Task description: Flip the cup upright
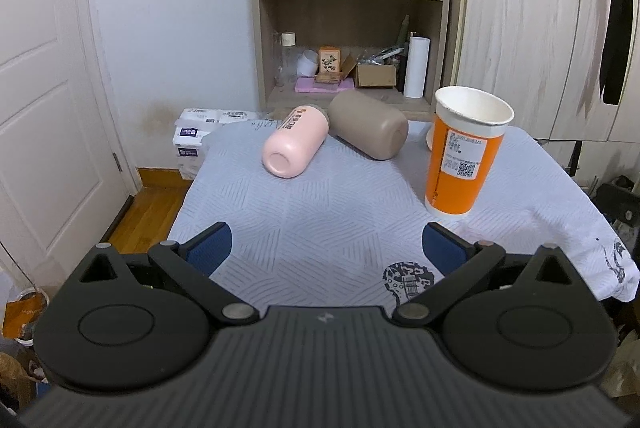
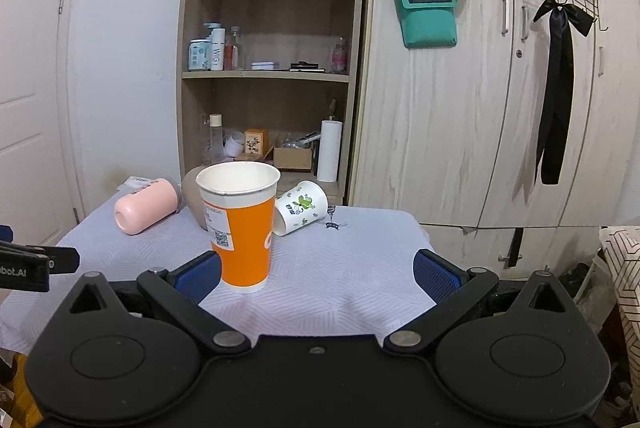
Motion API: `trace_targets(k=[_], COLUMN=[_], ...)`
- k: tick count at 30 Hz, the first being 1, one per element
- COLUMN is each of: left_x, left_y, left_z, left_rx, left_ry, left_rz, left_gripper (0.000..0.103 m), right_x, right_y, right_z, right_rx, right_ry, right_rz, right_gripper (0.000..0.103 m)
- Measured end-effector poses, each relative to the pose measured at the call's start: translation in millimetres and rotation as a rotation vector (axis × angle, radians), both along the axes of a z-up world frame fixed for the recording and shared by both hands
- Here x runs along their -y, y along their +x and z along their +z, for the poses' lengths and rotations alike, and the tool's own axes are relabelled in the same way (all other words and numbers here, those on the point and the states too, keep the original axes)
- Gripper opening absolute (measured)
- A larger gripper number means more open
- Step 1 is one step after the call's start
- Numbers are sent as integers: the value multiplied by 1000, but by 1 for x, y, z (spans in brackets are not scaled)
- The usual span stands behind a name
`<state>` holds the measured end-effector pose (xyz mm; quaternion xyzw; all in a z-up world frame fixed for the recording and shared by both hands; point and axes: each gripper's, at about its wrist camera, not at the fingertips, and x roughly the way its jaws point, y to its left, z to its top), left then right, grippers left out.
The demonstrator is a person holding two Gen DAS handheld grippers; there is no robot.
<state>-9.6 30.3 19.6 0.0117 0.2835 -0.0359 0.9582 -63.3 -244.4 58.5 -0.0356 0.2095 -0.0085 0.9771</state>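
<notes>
An orange paper cup stands upright on the cloth-covered table; it also shows in the right wrist view. A pink cup lies on its side at the back left, its base towards me; it also shows in the right wrist view. A taupe cup lies on its side beside it. A white paper cup with green print lies tipped behind the orange cup. My left gripper is open and empty, short of the cups. My right gripper is open and empty, with the orange cup just ahead of its left finger.
A wooden shelf unit with bottles and boxes stands behind the table. Wardrobe doors are at the right and a white door at the left. Tissue packs sit by the table's far left corner. My left gripper's side shows in the right wrist view.
</notes>
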Motion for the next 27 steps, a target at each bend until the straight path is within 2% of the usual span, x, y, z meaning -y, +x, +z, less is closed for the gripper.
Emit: trace_targets(k=[14, 27], left_x=[3, 2], left_y=[-2, -8], left_z=[-1, 0], left_rx=[7, 33], left_ry=[8, -2], left_rz=[-9, -1], left_gripper=[103, 103], right_x=[1, -1], right_y=[-2, 0], right_z=[5, 1], right_rx=[7, -5], right_ry=[24, 3], right_rz=[-20, -30], right_gripper=[103, 103])
